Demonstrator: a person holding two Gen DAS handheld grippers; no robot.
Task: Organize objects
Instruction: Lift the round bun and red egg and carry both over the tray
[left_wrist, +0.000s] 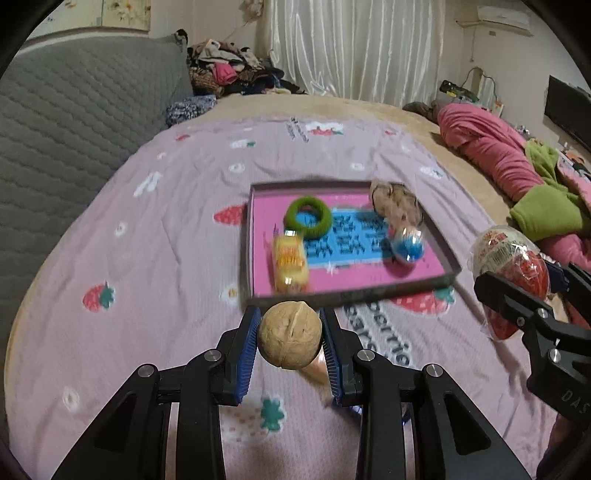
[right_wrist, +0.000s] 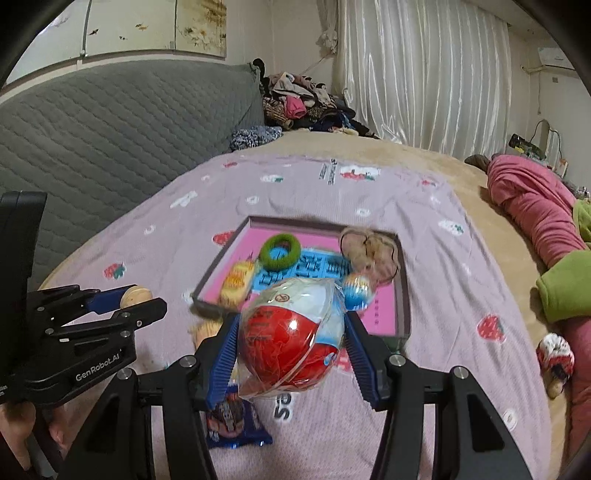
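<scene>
Left tool (left_wrist: 290, 341) clamped on the walnut (left_wrist: 289, 335), right tool (right_wrist: 291, 341) clamped on the wrapped red-and-white egg (right_wrist: 291, 338), both above the bed's near edge. Best carry each level over the tray (left_wrist: 448, 258), lower into bare pink floor, then release gently.

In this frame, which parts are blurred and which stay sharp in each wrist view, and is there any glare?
Left wrist view: the tray and its contents smear with motion blur, while the walnut between the fingers stays sharp. Right wrist view: same blurred tray, crisp wrapped egg with small highlights on its plastic. Both views bend strongly at the dark fisheye edges.
</scene>
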